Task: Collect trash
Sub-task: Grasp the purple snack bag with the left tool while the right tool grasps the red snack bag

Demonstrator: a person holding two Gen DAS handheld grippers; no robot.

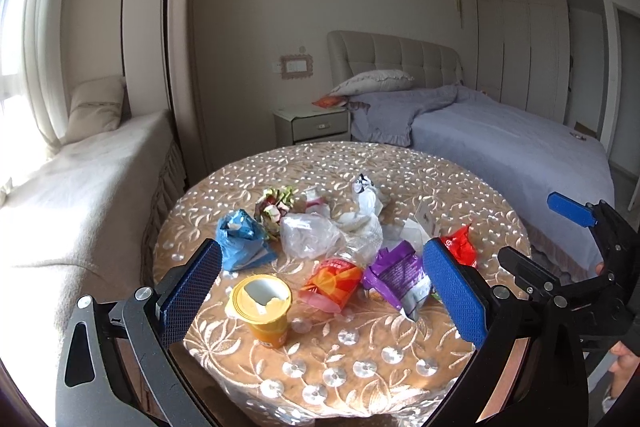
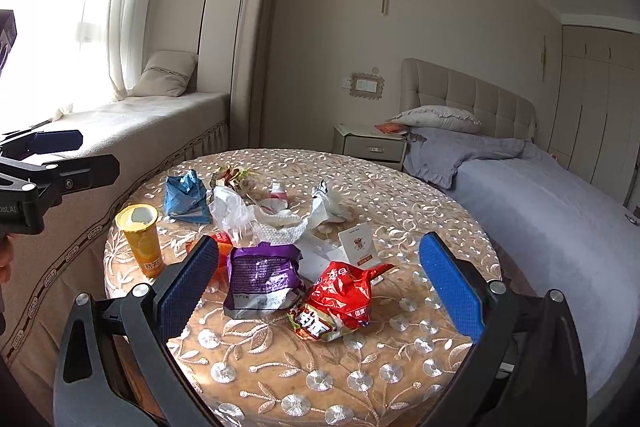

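crinkled foil wrappers (image 2: 334, 301) – round embroidered table (image 2: 400, 195).

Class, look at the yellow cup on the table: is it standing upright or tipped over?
Upright. The yellow cup stands on its base on the table, its torn foil lid facing up.

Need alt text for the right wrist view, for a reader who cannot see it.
The open right gripper hovers over a round table strewn with trash, nearest a red snack bag and a purple wrapper. A yellow cup stands at left; a bed lies behind.
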